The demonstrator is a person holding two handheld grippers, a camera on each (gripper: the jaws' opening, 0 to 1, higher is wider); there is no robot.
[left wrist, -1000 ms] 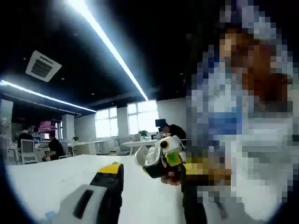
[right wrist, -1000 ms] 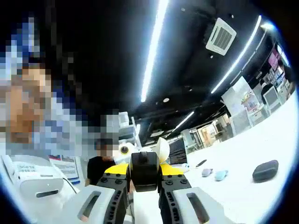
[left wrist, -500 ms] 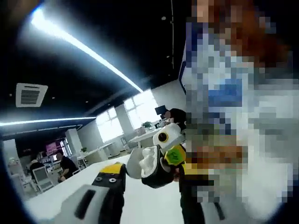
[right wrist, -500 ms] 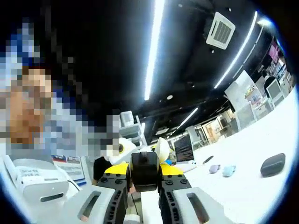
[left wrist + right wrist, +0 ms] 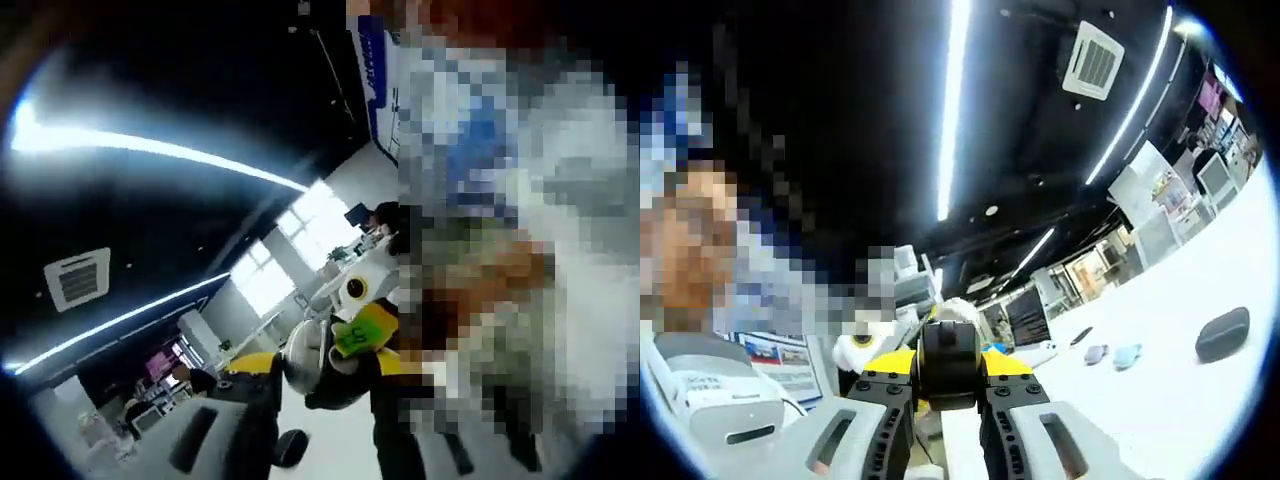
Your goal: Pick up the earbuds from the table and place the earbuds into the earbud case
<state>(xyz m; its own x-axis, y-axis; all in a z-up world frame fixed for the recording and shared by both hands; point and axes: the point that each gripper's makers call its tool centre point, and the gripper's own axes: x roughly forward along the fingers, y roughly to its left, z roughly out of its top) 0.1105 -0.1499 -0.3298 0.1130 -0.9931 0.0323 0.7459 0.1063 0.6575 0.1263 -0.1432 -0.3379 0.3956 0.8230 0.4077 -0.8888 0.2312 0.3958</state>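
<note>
In the left gripper view the black earbud case [image 5: 335, 385] stands open, its white-lined lid [image 5: 302, 345] turned to the left. It fills the gap between my left gripper's [image 5: 320, 395] jaws, which are shut on it and hold it up in the air. A yellow-green tipped piece [image 5: 360, 335] reaches the case from the right, under a white round piece [image 5: 352, 288]. In the right gripper view my right gripper [image 5: 945, 365] is shut, a black block between its yellow tips. The white lid [image 5: 958, 310] shows just behind it. No earbud can be made out.
A person stands close behind both grippers. In the right gripper view the white table [image 5: 1180, 400] carries a dark grey oval object [image 5: 1222, 333], two small pale items [image 5: 1115, 355] and a dark pen-like thing [image 5: 1080, 335]. A white device [image 5: 725, 425] sits low on the left.
The left gripper view has rolled and tilted further up, with the case staying fixed between its jaws. In the right gripper view the white lid and the white piece have shifted left.
</note>
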